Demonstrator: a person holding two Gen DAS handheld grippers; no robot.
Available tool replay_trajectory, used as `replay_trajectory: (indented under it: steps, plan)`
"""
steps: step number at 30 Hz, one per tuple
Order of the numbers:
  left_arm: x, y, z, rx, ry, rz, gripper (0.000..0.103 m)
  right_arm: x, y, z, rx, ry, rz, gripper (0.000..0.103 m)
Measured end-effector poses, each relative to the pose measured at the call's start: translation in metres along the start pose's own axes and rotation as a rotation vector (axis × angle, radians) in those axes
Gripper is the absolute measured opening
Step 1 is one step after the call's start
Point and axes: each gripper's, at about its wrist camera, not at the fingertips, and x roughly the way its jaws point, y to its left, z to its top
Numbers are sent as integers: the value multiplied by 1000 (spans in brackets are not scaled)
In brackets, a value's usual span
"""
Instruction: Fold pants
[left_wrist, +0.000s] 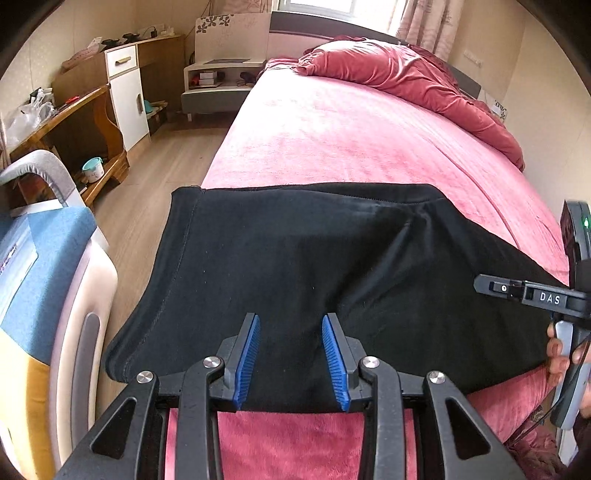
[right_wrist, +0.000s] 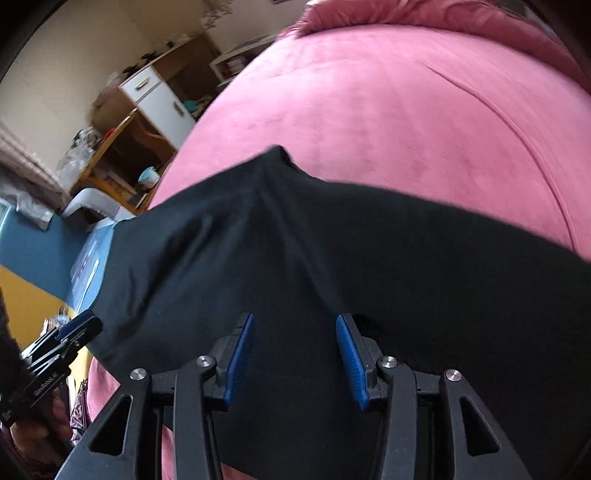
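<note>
Black pants (left_wrist: 295, 266) lie spread across the near end of a pink bed (left_wrist: 332, 140), with one side hanging over the bed's left edge. My left gripper (left_wrist: 291, 323) is open just above the pants' near edge, blue pads apart. My right gripper (right_wrist: 294, 321) is open over the pants (right_wrist: 332, 258), which bunch into a raised fold ahead of it. The right gripper also shows at the right edge of the left wrist view (left_wrist: 480, 284). The left gripper shows at the left edge of the right wrist view (right_wrist: 86, 325).
A rumpled red quilt (left_wrist: 406, 74) lies at the bed's far right. A blue and white appliance (left_wrist: 48, 277) stands close at the left. A wooden desk (left_wrist: 74, 122), white cabinet (left_wrist: 127, 96) and nightstand (left_wrist: 218, 81) line the wooden floor (left_wrist: 166, 166).
</note>
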Motion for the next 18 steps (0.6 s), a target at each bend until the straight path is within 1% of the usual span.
replay_trajectory:
  steps: [4, 10, 14, 16, 18]
  plan:
    - [0, -2, -5, -2, 5, 7, 36, -13, -18, -13, 52, -19, -20, 48]
    - [11, 0, -10, -21, 46, 30, 36, -38, -42, -31, 82, -38, -70, 48]
    - [27, 5, -17, -45, 105, 56, 36, -56, -74, -50, 142, -31, -130, 48]
    - [32, 6, -19, -49, 110, 57, 37, -61, -89, -59, 174, -31, -142, 47]
    - [33, 3, -17, -44, 118, 74, 37, -64, -101, -66, 201, -23, -169, 46]
